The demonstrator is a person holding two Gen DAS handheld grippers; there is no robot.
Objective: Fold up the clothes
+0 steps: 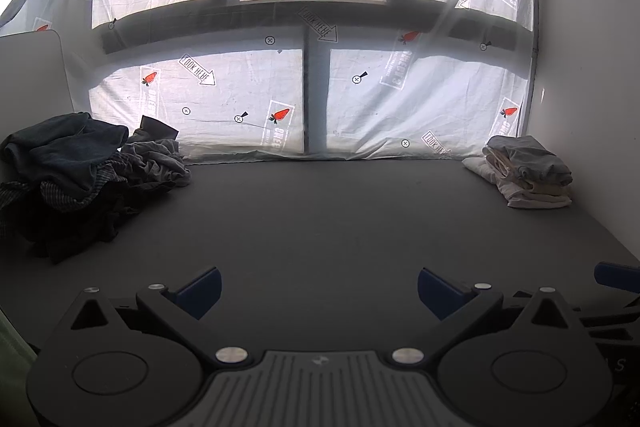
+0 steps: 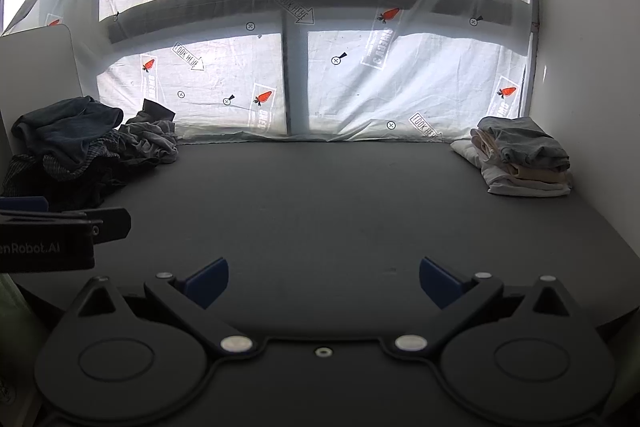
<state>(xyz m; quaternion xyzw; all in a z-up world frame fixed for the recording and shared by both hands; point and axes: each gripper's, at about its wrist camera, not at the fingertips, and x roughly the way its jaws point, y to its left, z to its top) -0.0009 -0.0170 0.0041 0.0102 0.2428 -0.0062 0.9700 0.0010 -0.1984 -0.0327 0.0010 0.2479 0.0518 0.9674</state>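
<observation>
A heap of dark unfolded clothes (image 1: pixel 80 171) lies at the far left of the dark table (image 1: pixel 320 219); it also shows in the right wrist view (image 2: pixel 84 151). A stack of folded light and grey clothes (image 1: pixel 524 173) sits at the far right by the wall, also seen in the right wrist view (image 2: pixel 520 159). My left gripper (image 1: pixel 318 291) is open and empty, low over the table's near edge. My right gripper (image 2: pixel 324 281) is open and empty beside it. The left gripper's body (image 2: pixel 52 235) shows at the left of the right wrist view.
A white printed sheet (image 1: pixel 248 107) hangs over the window behind the table. A white wall (image 1: pixel 592 107) bounds the right side. A white panel (image 1: pixel 32 75) stands at the far left behind the heap. The right gripper's blue fingertip (image 1: pixel 616 275) shows at the right edge.
</observation>
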